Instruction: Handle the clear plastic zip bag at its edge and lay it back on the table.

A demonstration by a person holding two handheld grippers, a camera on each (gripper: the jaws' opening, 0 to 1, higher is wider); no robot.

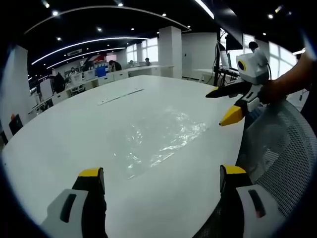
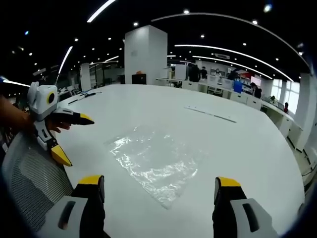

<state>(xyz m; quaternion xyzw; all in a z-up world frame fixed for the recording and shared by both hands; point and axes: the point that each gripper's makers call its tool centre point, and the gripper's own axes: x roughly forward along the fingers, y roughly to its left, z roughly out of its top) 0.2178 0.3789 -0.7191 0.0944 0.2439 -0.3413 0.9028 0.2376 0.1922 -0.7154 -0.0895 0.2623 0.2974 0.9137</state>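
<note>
Holding both tongs over the white worktop (image 1: pixel 59 134), we see the bag (image 1: pixel 158 136) lying flat on it, touched by neither.

In the left gripper view our left tongs (image 1: pixel 161 181) stand wide apart with nothing between them, the bag just ahead; the right tongs (image 1: pixel 225 106) come in from the right, held in a hand (image 1: pixel 272 91), jaws spread and empty, above the worktop edge near a mesh chair back (image 1: pixel 277 148). In the right gripper view the right tongs (image 2: pixel 158 191) gape the same way, the bag (image 2: pixel 156 161) ahead between the jaws' lines, and the left tongs (image 2: pixel 74 141) hang open at the left.
</note>
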